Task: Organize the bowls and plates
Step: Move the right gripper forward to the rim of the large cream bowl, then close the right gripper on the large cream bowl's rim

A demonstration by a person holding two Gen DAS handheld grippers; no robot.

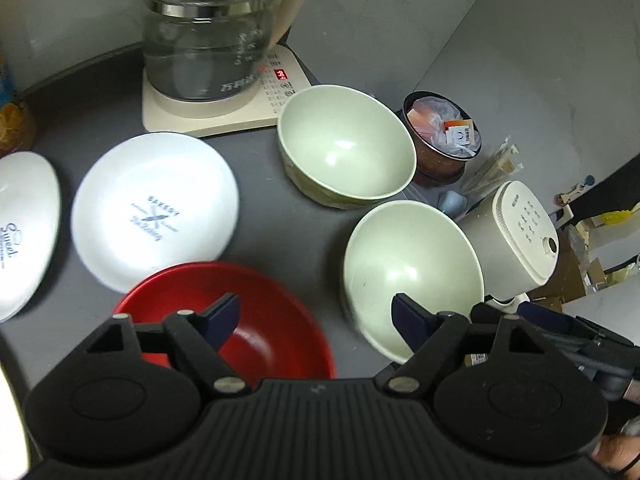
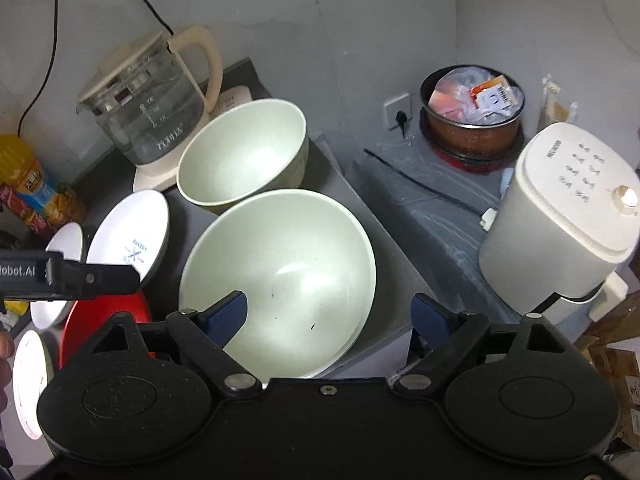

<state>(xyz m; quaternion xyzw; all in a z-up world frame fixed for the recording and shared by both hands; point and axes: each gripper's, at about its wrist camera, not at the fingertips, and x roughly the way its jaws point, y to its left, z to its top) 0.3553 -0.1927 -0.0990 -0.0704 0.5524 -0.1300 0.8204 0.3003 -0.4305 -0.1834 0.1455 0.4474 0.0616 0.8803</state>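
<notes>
Grey counter (image 1: 280, 216), crowded, left to right: two white plates (image 1: 156, 210), red bowl (image 1: 248, 320), two pale green bowls, kettle (image 1: 204, 36) at 12 o'clock. Left gripper (image 1: 316, 314) has its fingers apart and empty, over the red bowl's right rim, near green bowl (image 1: 412, 276) at 1 o'clock. Right gripper (image 2: 330, 314), also apart and empty, straddles that bowl's right rim, so it's nearer; likely pick.

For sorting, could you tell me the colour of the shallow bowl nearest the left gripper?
Red bowl, clearest in the left wrist view.
</notes>
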